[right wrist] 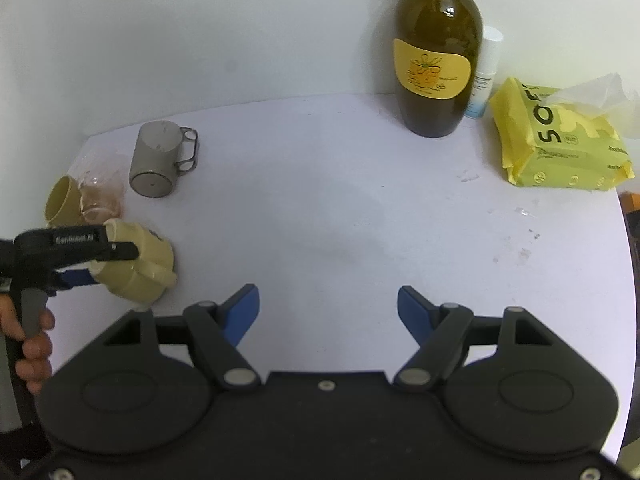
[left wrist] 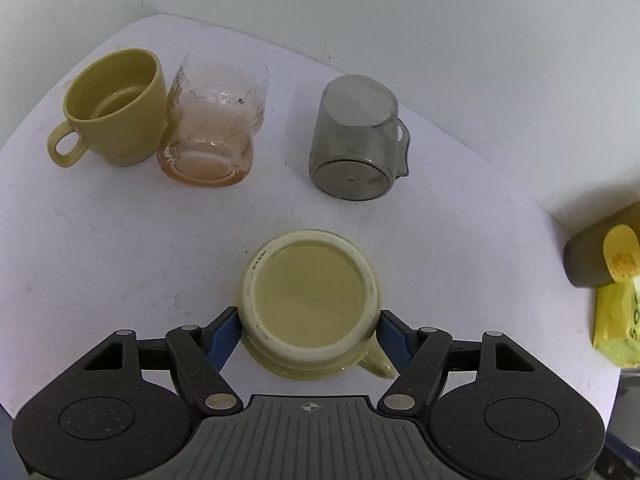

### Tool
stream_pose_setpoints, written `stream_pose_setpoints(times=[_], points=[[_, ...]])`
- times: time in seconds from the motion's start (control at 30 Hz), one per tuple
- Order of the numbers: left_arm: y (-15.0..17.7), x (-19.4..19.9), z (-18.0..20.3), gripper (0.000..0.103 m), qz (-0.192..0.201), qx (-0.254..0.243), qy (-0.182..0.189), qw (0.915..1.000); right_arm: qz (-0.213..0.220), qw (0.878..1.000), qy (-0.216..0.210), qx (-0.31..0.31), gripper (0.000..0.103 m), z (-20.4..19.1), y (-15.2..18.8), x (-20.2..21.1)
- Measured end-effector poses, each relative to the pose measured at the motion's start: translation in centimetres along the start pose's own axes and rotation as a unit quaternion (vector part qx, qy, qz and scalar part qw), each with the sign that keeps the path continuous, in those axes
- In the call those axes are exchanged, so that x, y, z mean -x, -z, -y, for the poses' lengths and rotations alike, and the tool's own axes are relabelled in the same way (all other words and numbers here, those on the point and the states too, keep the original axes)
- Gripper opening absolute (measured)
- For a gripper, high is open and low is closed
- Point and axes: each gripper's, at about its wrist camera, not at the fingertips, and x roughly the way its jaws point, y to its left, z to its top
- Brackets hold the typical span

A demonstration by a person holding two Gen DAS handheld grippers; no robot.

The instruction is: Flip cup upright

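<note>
A cream cup (left wrist: 310, 300) is upside down, its flat base facing my left wrist camera and its handle at the lower right. My left gripper (left wrist: 310, 330) is shut on its sides with the blue pads against it. In the right wrist view the same cup (right wrist: 138, 268) is tilted and sits at the table's left, held by the left gripper (right wrist: 86, 258). My right gripper (right wrist: 328, 312) is open and empty above the table's front middle.
On the white table (right wrist: 320, 208) a yellow mug (left wrist: 114, 106) stands upright, with a pink glass (left wrist: 212, 120) and a grey cup (left wrist: 358, 142) upside down. A green bottle (right wrist: 436, 48), a white bottle (right wrist: 486, 72) and a yellow wipes pack (right wrist: 556, 140) stand at the back right.
</note>
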Motion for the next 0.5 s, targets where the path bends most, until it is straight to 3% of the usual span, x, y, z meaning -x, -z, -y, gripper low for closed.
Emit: stream_pose_setpoints(times=[0.1,0.3,0.5], points=[[0.0,0.3,0.0,0.075,0.01,-0.009,-0.002,0.9999,0.001,1.0,0.004,-0.007,0.075,0.2,0.1,0.1],[0.4,1.1,0.5,0.076,0.029,-0.077,-0.013,0.9965,0.001,1.0,0.013,-0.019,0.075,0.2,0.0,0.1],[0.8,0.6,1.7,0.082,0.045,-0.173,-0.046,0.9828,0.002,1.0,0.016,-0.015,0.075,-0.6,0.2,0.5]])
